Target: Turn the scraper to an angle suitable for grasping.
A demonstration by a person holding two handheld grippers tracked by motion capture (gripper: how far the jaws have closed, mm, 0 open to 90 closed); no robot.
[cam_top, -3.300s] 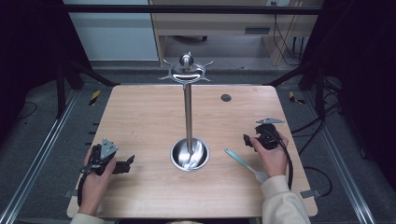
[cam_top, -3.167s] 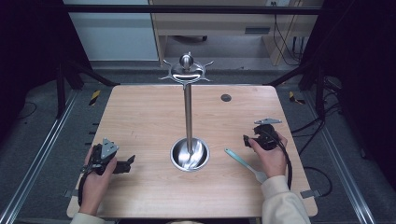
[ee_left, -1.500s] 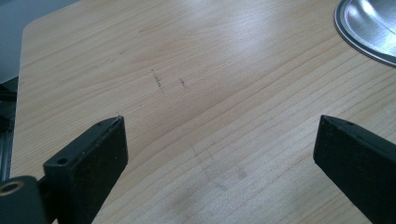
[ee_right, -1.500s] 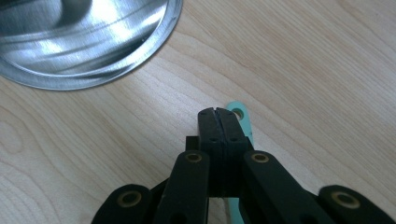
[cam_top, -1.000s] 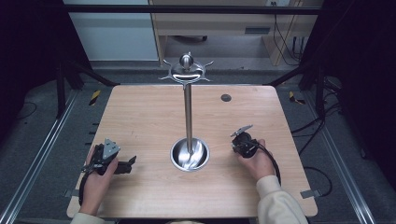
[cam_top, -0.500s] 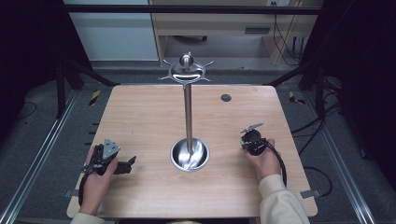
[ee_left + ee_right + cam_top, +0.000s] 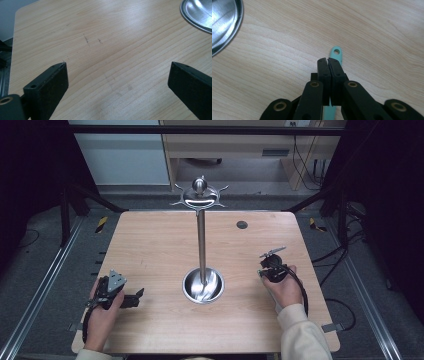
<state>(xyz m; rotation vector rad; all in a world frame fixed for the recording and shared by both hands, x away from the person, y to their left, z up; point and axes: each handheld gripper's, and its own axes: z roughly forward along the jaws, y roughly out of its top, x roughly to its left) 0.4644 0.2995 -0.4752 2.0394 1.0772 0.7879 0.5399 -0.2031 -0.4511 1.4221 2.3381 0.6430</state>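
Evenly lit wooden table point(image 7: 150, 250) under soft overhead light; dark, murky surroundings beyond its left and right edges. Bright glare on the steel bowl point(image 7: 203, 286) and the stand's top point(image 7: 200, 195). Faint, diffuse shadows only. Slightly soft near jaws in both gripper views, sharp wood grain farther off.

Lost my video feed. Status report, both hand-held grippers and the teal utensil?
Left hand-held gripper open over bare table. Right hand-held gripper shut on teal utensil. Metal stand mid-table, apart from both.
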